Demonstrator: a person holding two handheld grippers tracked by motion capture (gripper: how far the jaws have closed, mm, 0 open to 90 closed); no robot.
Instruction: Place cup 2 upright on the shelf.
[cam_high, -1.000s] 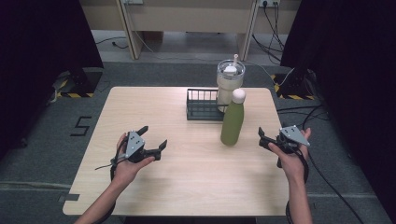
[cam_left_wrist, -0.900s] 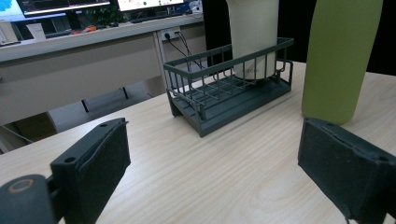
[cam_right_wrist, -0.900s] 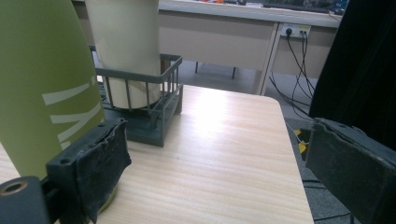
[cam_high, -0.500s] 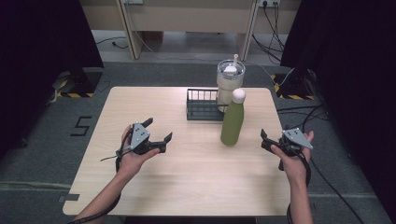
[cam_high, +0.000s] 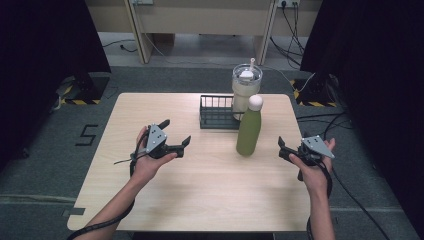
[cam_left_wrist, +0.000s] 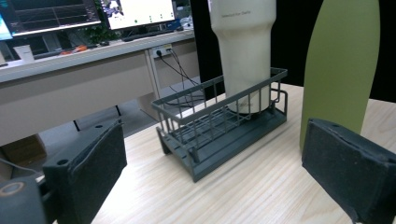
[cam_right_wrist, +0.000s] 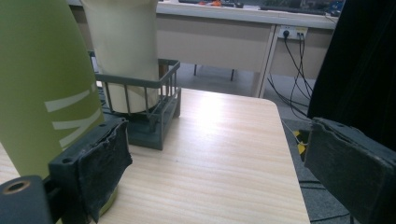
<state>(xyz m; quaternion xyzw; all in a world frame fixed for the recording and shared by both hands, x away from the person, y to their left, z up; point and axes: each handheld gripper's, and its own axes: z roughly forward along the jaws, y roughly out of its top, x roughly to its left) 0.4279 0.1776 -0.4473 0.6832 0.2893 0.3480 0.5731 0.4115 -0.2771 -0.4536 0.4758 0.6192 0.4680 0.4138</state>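
From the high view I see my left hand-held gripper (cam_high: 174, 134) held above the counter (cam_high: 200, 200) at about 9 o'clock from the green bottle (cam_high: 248, 130), well apart from it, its jaws spread with nothing between them; they have just been opening wider. My right hand-held gripper (cam_high: 289, 150) sits near the counter's right edge, at roughly 3 o'clock from the bottle, and its jaws stand apart too, with nothing in them. The bottle stands upright with a white cap, just in front of the dark wire rack (cam_high: 216, 112), and a cream tumbler (cam_high: 245, 90) with a clear lid stands in the rack's right end, at 12 o'clock from the bottle. In the left gripper view I look between two wide-set black pads (cam_left_wrist: 95, 172) at bare wood; the rack (cam_left_wrist: 219, 126) lies ahead at 12 o'clock with the tumbler (cam_left_wrist: 245, 51) standing in its far end, and the bottle (cam_left_wrist: 341, 65) rises at 2 o'clock, partly behind the right-hand pad. In the right gripper view the jaws are again wide, holding nothing; the bottle (cam_right_wrist: 42, 88) fills the 10 o'clock side, close behind the left-hand pad, though I cannot tell whether they touch, and the rack (cam_right_wrist: 149, 107) with the tumbler (cam_right_wrist: 123, 51) sits just beyond it at 11 o'clock.
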